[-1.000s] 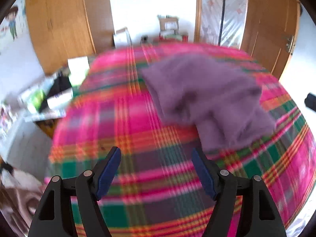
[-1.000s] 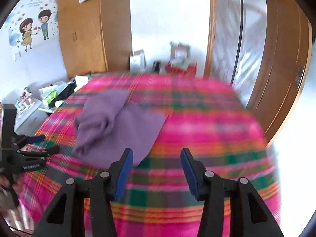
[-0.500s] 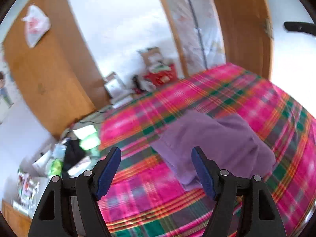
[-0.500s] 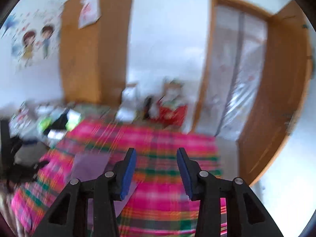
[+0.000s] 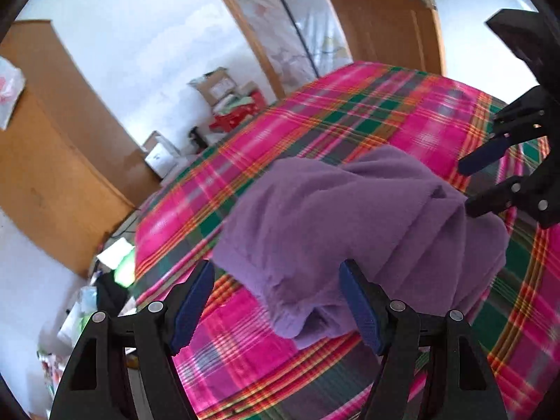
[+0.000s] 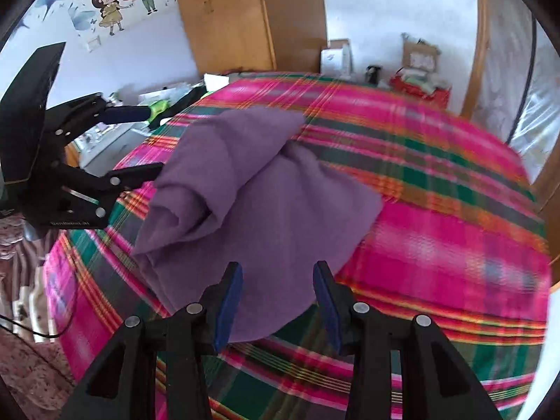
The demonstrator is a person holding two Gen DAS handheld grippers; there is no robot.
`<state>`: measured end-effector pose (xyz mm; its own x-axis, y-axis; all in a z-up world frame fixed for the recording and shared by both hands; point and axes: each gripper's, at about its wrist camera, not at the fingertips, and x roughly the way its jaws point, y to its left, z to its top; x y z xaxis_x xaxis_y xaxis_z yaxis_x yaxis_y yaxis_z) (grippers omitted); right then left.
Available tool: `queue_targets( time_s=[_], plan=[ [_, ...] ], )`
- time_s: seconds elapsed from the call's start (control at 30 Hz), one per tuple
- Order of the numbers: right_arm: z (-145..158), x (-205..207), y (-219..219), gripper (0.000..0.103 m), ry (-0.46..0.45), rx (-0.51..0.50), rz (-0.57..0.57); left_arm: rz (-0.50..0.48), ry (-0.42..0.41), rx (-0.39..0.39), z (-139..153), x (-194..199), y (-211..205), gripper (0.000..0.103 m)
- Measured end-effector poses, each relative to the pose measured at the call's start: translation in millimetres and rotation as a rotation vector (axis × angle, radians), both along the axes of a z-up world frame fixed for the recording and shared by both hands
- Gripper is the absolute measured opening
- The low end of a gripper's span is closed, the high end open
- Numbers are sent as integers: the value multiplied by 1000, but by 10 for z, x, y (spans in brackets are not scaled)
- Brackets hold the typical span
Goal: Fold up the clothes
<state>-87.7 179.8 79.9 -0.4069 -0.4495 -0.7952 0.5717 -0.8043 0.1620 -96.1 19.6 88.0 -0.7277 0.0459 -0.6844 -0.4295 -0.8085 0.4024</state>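
Note:
A purple garment (image 5: 350, 220), loosely folded with a bunched ridge, lies on the plaid bed cover (image 5: 385, 115). My left gripper (image 5: 276, 280) hovers open over the garment's near-left corner, nothing between its blue pads. My right gripper (image 5: 467, 187) enters from the right, open, its lower finger at the garment's edge. In the right wrist view the garment (image 6: 252, 192) fills the middle of the bed (image 6: 437, 217). My right gripper (image 6: 278, 273) stands open above the near hem, and my left gripper (image 6: 155, 140) is open at the garment's left side.
A wooden wardrobe (image 6: 245, 17) and a wooden door (image 5: 385, 10) stand beyond the bed. Boxes and a red container (image 6: 420, 80) sit on the floor at the far end. Clutter (image 5: 105, 290) lies on a low surface beside the bed's left edge.
Both wrist views have swung back down from the room's far wall onto the bed, closing in on the purple garment from opposite sides. Both grippers stay open; the garment lies as before.

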Motion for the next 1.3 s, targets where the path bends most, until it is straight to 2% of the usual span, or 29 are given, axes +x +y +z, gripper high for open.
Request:
queue_targets(
  time_s=[0.2, 0.4, 0.5, 0.8, 0.97, 1.0, 1.03, 1.1, 1.3],
  plan=[
    [-84, 48, -38, 43, -29, -17, 28, -48, -21, -11, -68, -78, 100, 76],
    [-106, 58, 18, 43, -55, -63, 10, -175, -5, -34, -64, 120, 245, 76],
    [-113, 56, 16, 43, -67, -84, -5, -144, -26, -50, -149, 68, 251, 76],
    [-156, 48, 34, 43, -72, -115, -45, -5, -15, 86, -74, -156, 74, 76],
    [-159, 94, 21, 43, -60, -126, -66, 15, -25, 107, -81, -261, 99, 60],
    [-152, 115, 17, 43, -55, -128, -69, 18, -31, 114, -80, -277, 102, 50],
    [-142, 145, 21, 43, -49, -134, -68, 21, -36, 120, -79, -293, 104, 35],
    [-124, 199, 27, 43, -40, -142, -65, 27, -48, 133, -77, -326, 109, 22],
    [-117, 321, 40, 44, -12, -137, -53, 57, -68, 170, -50, -425, 86, 12]
  ],
)
